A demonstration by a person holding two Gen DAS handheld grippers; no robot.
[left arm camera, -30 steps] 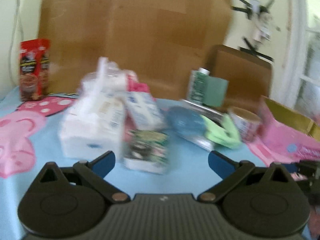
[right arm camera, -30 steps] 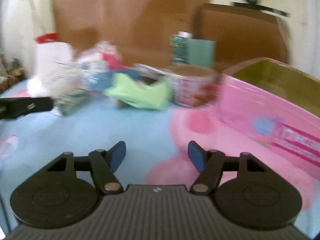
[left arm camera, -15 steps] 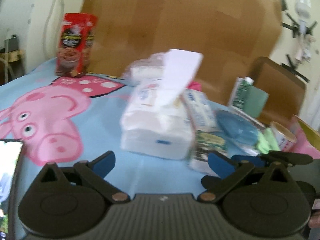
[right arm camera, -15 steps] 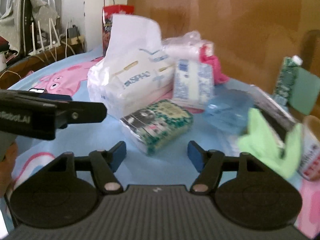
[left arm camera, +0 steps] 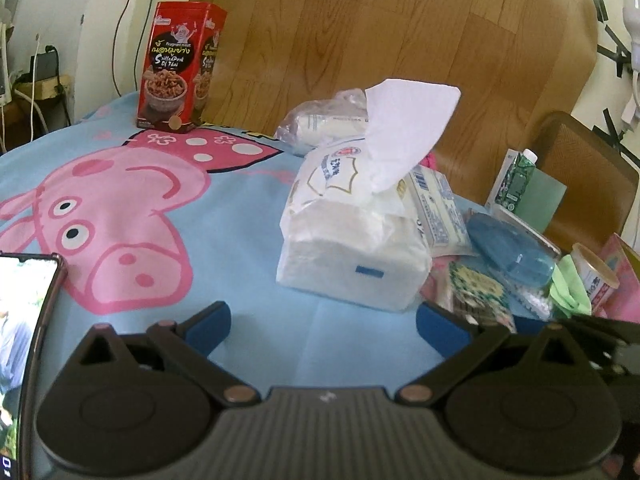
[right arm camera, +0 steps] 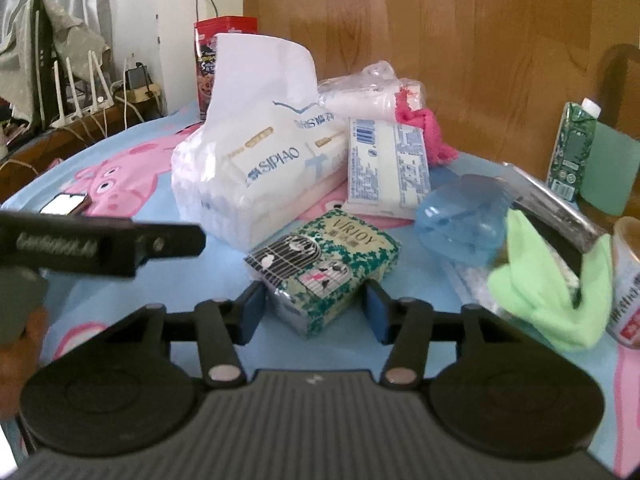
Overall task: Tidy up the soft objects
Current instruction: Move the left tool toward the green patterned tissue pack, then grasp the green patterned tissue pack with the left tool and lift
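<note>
Between the right gripper (right arm camera: 314,310)'s just-narrowing jaws sits a green tissue pack (right arm camera: 324,266); left gripper (left arm camera: 322,322) spread, empty.

Green birdcage-print tissue pack (right arm camera: 324,268), white tissue bag (left arm camera: 356,248), pale-blue pig-printed cloth (left arm camera: 132,208).

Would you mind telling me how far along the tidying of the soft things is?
Nothing looks sorted yet: the big tissue pack, green cloth and pink cloth lie jumbled on the table. In hand: the right claw, jaws just closing, straddles the small Virjoy tissue pack. The left claw is open and empty. Everything remains.
</note>
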